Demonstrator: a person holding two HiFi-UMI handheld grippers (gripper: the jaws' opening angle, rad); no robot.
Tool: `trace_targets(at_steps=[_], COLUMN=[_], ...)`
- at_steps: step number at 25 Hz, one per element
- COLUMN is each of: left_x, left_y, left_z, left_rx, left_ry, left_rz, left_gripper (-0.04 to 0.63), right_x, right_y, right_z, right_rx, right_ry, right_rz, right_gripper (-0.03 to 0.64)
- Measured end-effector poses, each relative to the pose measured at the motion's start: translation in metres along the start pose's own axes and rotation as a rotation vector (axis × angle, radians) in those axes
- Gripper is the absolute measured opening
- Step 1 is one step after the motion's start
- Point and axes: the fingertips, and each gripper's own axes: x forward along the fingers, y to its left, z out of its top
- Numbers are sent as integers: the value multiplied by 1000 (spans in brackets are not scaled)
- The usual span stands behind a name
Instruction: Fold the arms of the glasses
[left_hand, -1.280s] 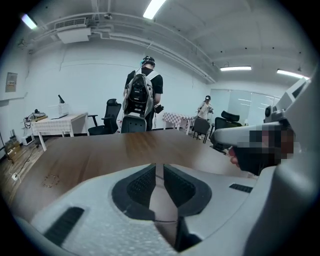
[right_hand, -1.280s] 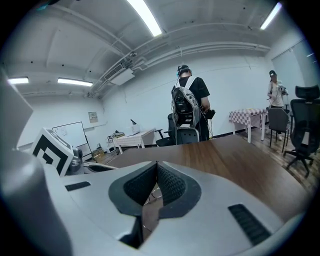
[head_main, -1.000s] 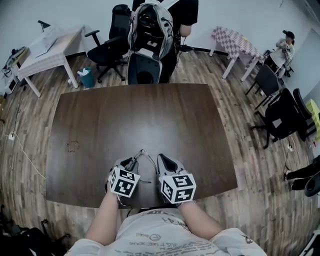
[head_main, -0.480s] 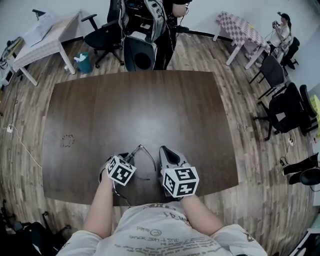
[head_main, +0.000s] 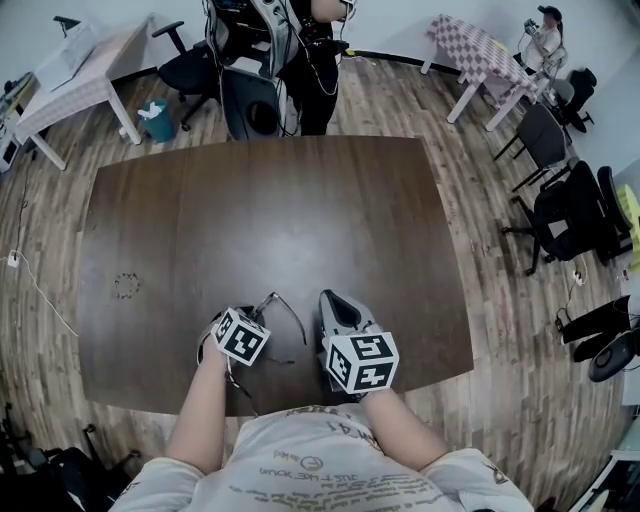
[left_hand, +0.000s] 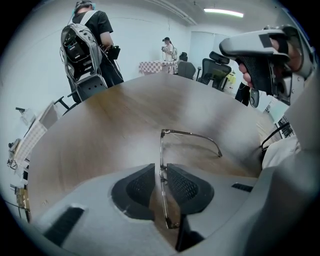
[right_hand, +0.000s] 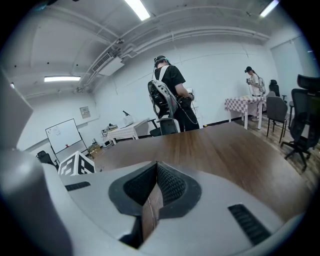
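Observation:
The thin wire-framed glasses (left_hand: 165, 137) are upright, edge-on, between the pads of my left gripper (left_hand: 161, 182), which is shut on the front frame. One arm (left_hand: 197, 137) sticks out to the right over the dark brown table (head_main: 270, 210), unfolded. In the head view the left gripper (head_main: 258, 318) is near the table's front edge, with the glasses (head_main: 290, 312) just past it. My right gripper (head_main: 333, 300) is a short way to their right, shut and empty, its pads (right_hand: 167, 182) pressed together. It touches nothing.
A person with a backpack (head_main: 290, 40) stands at the table's far edge beside a black chair (head_main: 250, 110). A small ring-shaped mark (head_main: 127, 286) is on the table at left. Office chairs (head_main: 560, 220) stand to the right. The table's front edge (head_main: 300, 405) runs just behind the grippers.
My left gripper has come down toward the table with the glasses in it. The gap between the glasses and the right gripper has widened a little. The head view has shifted.

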Motion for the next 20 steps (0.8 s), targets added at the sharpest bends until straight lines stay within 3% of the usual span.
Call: trace_targets(at_steps=[3,10,15,20], left_x=[5,0,-13,-32], left_y=[-4,-9,-4,2], left_z=[-3,-1,7,19], left_rx=[-8,-11,-16,-22], left_ry=[10,2,-51,-135], left_rz=[-15,-21,15,58], left_gripper=[46,40,37,35], right_x=[1,1,-1,1], right_y=[-4,-3,2,20], right_z=[0,0,0,-7], right_rx=[1,1,-8,-39], right_ry=[-1,-3,-4,36], right_rz=[2,13,24,103], right_gripper=[15,15,15,15])
